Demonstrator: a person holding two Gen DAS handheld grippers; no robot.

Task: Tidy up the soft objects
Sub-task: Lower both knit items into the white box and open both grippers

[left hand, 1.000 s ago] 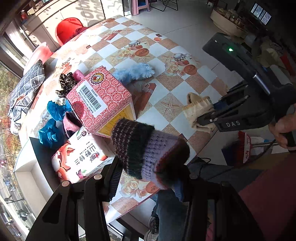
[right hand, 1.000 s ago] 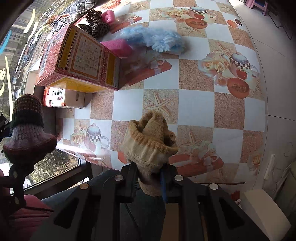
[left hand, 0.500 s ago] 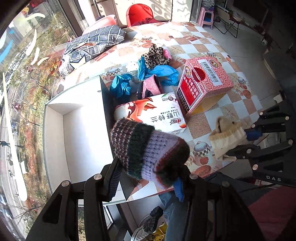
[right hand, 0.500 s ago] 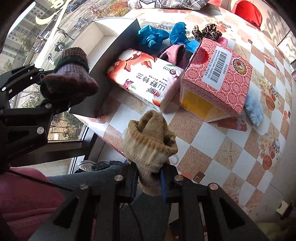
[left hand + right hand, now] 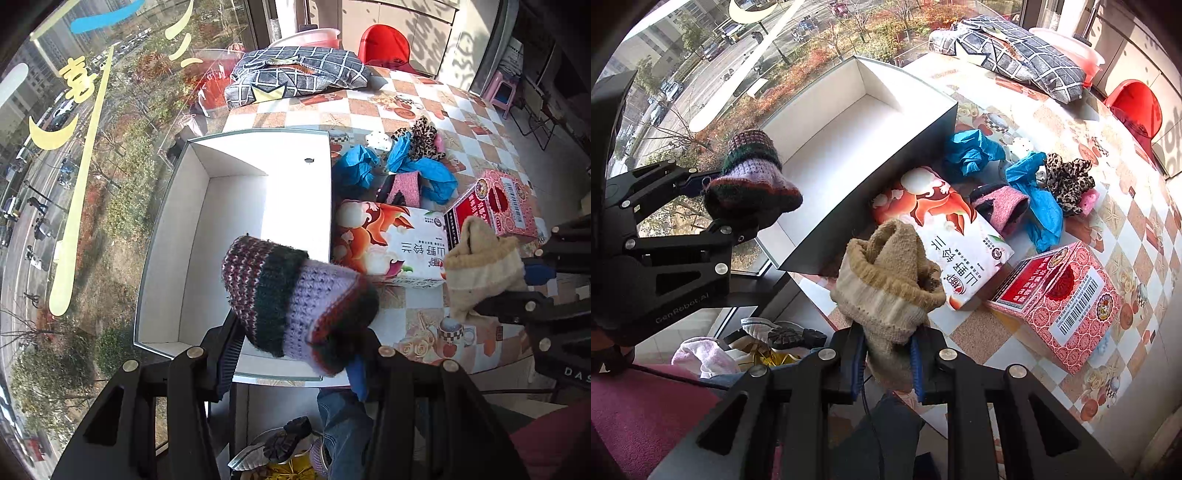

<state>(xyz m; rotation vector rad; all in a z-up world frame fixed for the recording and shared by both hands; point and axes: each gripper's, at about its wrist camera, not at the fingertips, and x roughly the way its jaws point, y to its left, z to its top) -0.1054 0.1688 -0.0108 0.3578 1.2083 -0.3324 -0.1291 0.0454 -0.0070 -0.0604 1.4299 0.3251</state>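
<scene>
Over the white box [image 5: 295,192]: two grippers, one sock each.
Left gripper [image 5: 295,354] grasps striped sock [image 5: 288,295]; right gripper [image 5: 886,363] clenches beige sock [image 5: 890,288]. Only right view shows box's dark outer wall.

A checked cushion [image 5: 295,74] lies beside a red chair [image 5: 384,46].

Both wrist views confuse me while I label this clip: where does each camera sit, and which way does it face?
Left wrist: on the left gripper, facing down over the white box; shows the striped knit piece in its jaws, and jeans.
Right wrist: on the right gripper, facing down at the table edge; shows the beige sock in its jaws.
Shared: box, tissue pack, both grippers.
</scene>
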